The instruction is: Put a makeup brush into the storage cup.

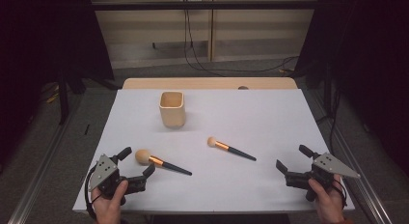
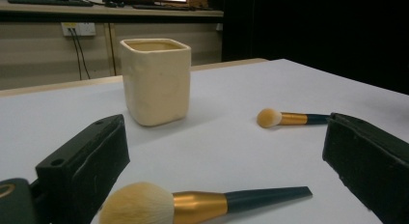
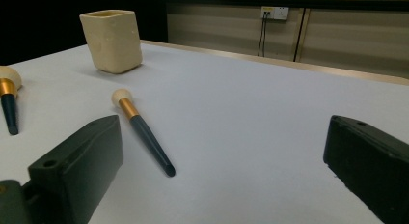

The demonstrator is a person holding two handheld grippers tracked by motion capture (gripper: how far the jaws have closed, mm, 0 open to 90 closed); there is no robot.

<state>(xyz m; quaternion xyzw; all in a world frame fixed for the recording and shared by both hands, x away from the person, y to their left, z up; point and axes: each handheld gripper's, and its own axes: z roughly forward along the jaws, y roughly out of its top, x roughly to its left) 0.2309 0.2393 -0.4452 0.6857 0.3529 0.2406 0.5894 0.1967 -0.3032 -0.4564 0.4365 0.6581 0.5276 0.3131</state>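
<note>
- High view: nearest the camera, the left gripper sits at the near left corner of the bench, its fingers spread and empty. The big brush lies just beside it, with the round head between the two fingertips and the dark handle pointing right. At the near right corner the right gripper has its fingers spread too, holding nothing. The small brush lies near the bench's middle, well apart from both grippers, head to the left. The cup stands upright farther back, left of centre.
- Left gripper view: the big brush lies closest, flat on the bench between the two spread black fingers and touching neither. The small brush lies beyond, toward the right finger. The cup stands upright behind, left of centre.
- Right gripper view: the fingers stand wide apart over bare bench. The small brush lies just beyond the left finger, handle tip toward the camera. The big brush shows at the left edge, and the cup stands at the far left.
</note>
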